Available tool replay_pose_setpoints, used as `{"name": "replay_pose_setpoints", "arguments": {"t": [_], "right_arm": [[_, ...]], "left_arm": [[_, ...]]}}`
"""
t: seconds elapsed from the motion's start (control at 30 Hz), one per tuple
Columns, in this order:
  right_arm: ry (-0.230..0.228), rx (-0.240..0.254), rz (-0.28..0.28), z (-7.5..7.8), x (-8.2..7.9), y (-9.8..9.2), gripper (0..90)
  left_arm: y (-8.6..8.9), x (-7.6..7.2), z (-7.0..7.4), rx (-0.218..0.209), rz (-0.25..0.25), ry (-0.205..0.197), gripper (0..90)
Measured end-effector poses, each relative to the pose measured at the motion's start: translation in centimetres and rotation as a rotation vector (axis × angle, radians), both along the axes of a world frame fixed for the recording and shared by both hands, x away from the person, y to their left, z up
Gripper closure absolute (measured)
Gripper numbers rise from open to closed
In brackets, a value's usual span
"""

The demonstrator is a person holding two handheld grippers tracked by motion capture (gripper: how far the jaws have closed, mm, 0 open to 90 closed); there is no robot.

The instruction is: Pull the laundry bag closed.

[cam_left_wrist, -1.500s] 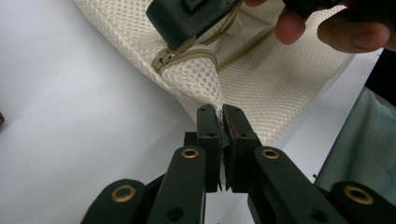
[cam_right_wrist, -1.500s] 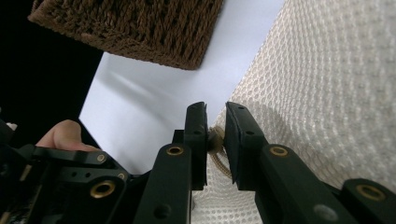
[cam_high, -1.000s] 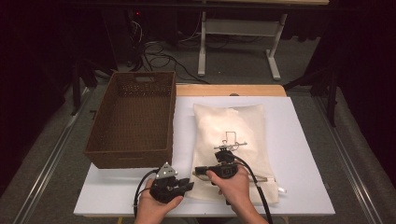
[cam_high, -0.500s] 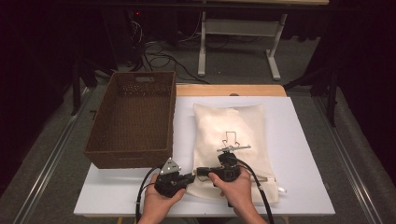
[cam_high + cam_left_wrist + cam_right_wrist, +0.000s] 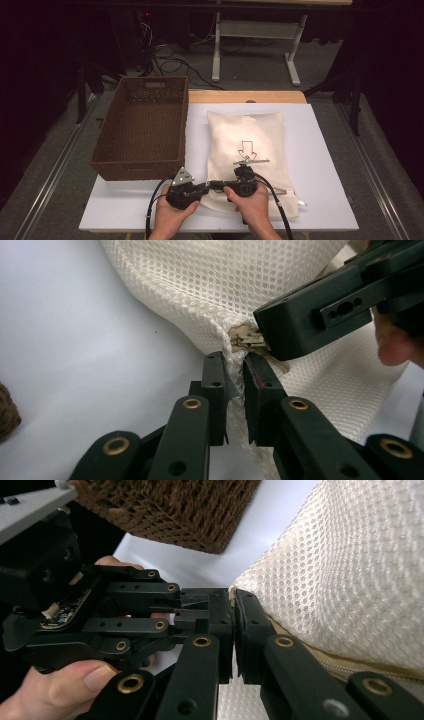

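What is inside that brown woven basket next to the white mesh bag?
Nothing shows inside the basket: in the high view its woven floor lies bare. Its near wall hides a strip of the floor behind it. The mesh bag lies beside it on the white table.

The white table top (image 5: 320, 165) carries a brown wicker basket (image 5: 142, 127) toward 10 o'clock, overhanging the table's left edge, and a cream mesh bag (image 5: 250, 145) lying flat just beside it, from the centre down toward 6 o'clock.
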State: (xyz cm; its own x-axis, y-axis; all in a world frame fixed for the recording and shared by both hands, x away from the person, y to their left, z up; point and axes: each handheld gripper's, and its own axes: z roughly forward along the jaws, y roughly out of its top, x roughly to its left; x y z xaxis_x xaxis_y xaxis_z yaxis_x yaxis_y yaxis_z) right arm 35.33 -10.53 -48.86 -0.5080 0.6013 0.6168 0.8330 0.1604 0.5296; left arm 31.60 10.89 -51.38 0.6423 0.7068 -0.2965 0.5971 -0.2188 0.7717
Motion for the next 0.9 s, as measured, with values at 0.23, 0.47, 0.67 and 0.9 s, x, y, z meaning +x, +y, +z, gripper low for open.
{"name": "replay_pose_setpoints", "arguments": {"t": [0.23, 0.47, 0.67, 0.9], "right_arm": [[-0.082, -0.049, -0.025, -0.1, -0.8, 0.3, 87.7], [-0.121, -0.054, -0.05, -1.2, -1.8, 0.0, 87.7], [-0.211, -0.093, -0.038, -1.0, -2.3, 0.1, 87.7], [-0.217, -0.112, -0.057, -1.4, -2.5, 0.0, 87.8]], "left_arm": [[0.5, -0.1, 0.0, -0.037, 0.021, 0.04, 88.0], [0.7, -0.4, 0.1, -0.051, 0.037, 0.028, 88.1], [0.7, -0.6, 0.5, -0.07, 0.044, 0.024, 88.1], [0.8, -0.7, 0.6, -0.073, 0.051, 0.013, 88.1]]}}
